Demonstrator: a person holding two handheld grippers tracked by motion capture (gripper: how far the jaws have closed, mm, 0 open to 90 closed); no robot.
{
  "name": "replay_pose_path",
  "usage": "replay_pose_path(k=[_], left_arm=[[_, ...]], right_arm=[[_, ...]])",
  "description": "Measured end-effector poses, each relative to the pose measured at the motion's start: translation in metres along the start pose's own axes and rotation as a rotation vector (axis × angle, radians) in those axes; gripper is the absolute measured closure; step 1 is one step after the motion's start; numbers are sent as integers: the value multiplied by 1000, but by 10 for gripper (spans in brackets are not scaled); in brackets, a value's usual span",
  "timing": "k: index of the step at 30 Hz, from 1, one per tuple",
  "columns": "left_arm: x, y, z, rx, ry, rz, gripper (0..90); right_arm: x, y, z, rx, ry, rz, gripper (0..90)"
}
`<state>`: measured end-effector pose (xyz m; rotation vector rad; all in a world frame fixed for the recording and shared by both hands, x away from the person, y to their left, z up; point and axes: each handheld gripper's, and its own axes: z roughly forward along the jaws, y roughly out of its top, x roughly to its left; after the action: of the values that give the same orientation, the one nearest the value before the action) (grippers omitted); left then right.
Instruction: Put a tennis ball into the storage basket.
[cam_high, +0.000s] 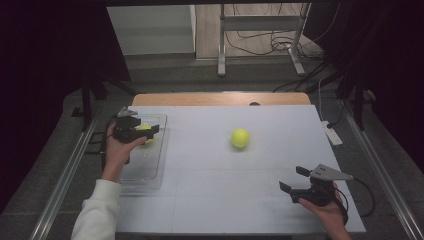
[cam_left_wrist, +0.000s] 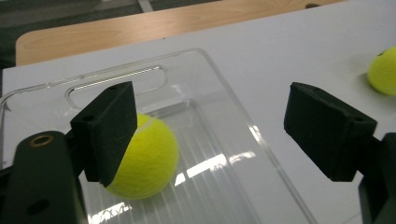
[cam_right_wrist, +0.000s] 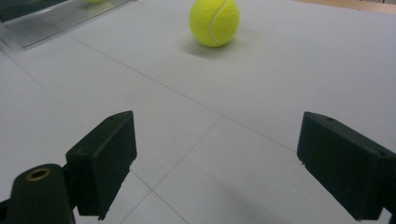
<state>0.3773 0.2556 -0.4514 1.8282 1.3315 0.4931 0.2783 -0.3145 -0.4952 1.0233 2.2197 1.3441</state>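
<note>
A yellow tennis ball lies in a clear plastic tray at the table's left. My left gripper hovers open just above it; the ball rests on the tray floor behind the left jaw, untouched by the far-off right jaw. A second tennis ball sits on the white table top near the middle. Near the front right corner my right gripper stands open with nothing between its jaws, pointing toward that ball.
The white sheet covers a wooden table whose bare edge shows at the back. A white strip-shaped object lies at the right edge. Metal frame legs and cables stand on the floor beyond the table.
</note>
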Motion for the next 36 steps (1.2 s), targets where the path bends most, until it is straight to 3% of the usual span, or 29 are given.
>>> replay_pose_path(k=[7,15,23,36], left_arm=[[-11,-1,-10,-23,-26,22,186],[-22,-4,-21,-56,-99,22,186],[-34,-2,-30,-90,-144,40,189],[-48,0,-39,-115,-181,65,189]], right_arm=[[2,1,-1,-2,2,-13,126],[4,1,-2,-1,4,-21,126],[4,0,-2,-1,1,-19,126],[4,0,-2,1,-2,-19,126]])
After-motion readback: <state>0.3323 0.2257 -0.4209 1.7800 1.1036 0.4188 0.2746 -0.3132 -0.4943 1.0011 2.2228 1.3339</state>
